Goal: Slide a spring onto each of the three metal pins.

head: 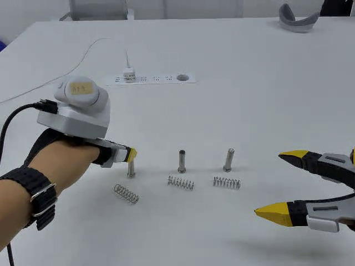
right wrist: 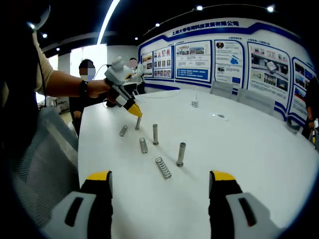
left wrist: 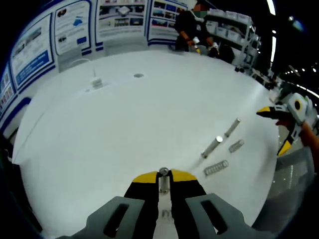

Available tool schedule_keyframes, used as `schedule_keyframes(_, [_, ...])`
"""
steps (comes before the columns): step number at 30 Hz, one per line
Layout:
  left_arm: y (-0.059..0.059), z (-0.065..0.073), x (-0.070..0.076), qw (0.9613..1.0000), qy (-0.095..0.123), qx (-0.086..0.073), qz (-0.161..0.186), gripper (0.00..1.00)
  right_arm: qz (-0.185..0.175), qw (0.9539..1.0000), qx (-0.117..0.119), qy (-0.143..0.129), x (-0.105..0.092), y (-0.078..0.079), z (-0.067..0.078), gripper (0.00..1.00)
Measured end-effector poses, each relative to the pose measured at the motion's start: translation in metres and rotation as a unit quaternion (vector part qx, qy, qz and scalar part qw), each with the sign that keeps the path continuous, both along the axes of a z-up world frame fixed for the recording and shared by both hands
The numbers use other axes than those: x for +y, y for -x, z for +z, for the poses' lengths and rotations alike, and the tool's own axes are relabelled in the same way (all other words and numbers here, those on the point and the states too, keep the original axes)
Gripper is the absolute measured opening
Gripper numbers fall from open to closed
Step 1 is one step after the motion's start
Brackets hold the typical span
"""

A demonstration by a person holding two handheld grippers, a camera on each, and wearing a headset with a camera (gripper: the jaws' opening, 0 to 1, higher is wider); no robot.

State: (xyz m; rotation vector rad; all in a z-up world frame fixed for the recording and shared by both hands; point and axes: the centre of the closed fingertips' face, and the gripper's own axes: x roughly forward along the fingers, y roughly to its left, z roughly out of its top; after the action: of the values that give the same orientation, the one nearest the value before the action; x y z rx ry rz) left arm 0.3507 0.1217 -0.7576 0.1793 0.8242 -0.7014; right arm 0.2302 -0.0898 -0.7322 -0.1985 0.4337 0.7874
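"Where was the left claw (head: 131, 155)?"

"Its jaws were pressed together on the first pin (head: 131, 169), near its top. The pin stood upright on the white worktop (head: 249, 100)."

"And the right claw (head: 271, 184)?"

"It was spread wide and held nothing, well apart from the pins."

"And the other pins?"

"The middle pin (head: 181, 160) and the last pin (head: 228, 159) stood upright between the two claws, both bare."

"And the springs?"

"The first spring (head: 126, 193) lay flat near the left claw. The second spring (head: 181, 182) and the third spring (head: 227, 182) lay just beside their pins."
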Motion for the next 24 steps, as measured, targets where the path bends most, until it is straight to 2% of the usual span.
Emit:
schedule_keyframes(3, [0.0017,0.0006,0.0,0.9999,0.004,-0.011,-0.001,0.07,0.002,1.0,0.0,0.0,0.001,0.0004,0.0002,0.81])
schedule_keyframes(14, [0.0031,0.0009,0.0013,0.9996,0.007,-0.027,-0.005,0.07,0.002,1.0,-0.001,0.001,0.0018,0.0012,0.0014,0.81])
schedule_keyframes(24, [0.0065,0.0017,0.0005,0.9981,0.013,-0.055,-0.024,0.08,0.003,1.0,0.0,0.001,0.0025,0.0018,0.0003,0.81])
